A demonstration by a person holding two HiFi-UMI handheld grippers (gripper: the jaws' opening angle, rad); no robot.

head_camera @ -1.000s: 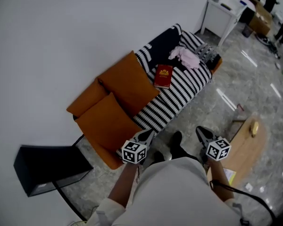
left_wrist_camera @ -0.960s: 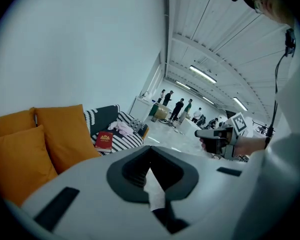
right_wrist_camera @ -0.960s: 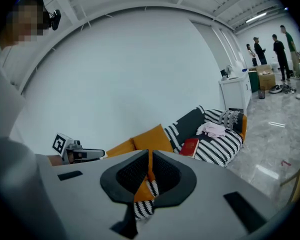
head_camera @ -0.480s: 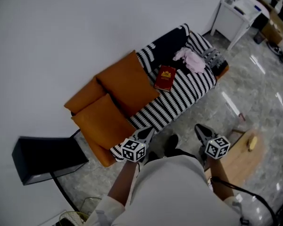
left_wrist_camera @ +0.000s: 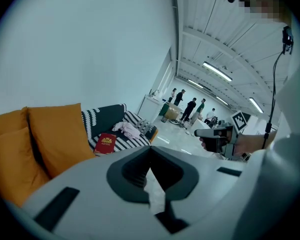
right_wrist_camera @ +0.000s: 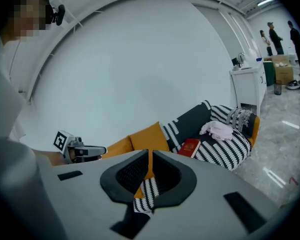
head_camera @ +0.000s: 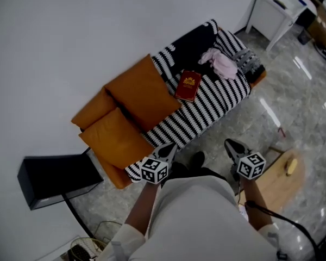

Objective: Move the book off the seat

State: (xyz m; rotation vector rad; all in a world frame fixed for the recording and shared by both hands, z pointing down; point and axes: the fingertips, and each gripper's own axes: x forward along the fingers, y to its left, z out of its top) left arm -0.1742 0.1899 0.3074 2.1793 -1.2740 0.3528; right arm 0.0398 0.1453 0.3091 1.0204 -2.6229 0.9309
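A red book (head_camera: 188,85) lies flat on the black-and-white striped throw (head_camera: 206,110) that covers the seat of an orange sofa. It also shows in the left gripper view (left_wrist_camera: 105,143) and the right gripper view (right_wrist_camera: 191,147). My left gripper (head_camera: 168,149) is held close to my body, well short of the sofa's front edge, its jaws shut and empty (left_wrist_camera: 150,150). My right gripper (head_camera: 231,145) hangs over the floor to the right, also shut with nothing in it (right_wrist_camera: 150,155). The book is far from both.
Two orange cushions (head_camera: 140,93) lean to the left of the book. Beside it on the right are a pink cloth (head_camera: 223,64) and a grey item (head_camera: 246,61). A black box (head_camera: 57,178) stands on the floor at the left, a low wooden table (head_camera: 282,178) at the right, and a white cabinet (head_camera: 276,8) at the far right.
The head view has shifted slightly, so the sofa sits a little differently in frame. Both grippers stay shut near my body, and the book has not moved on the seat.
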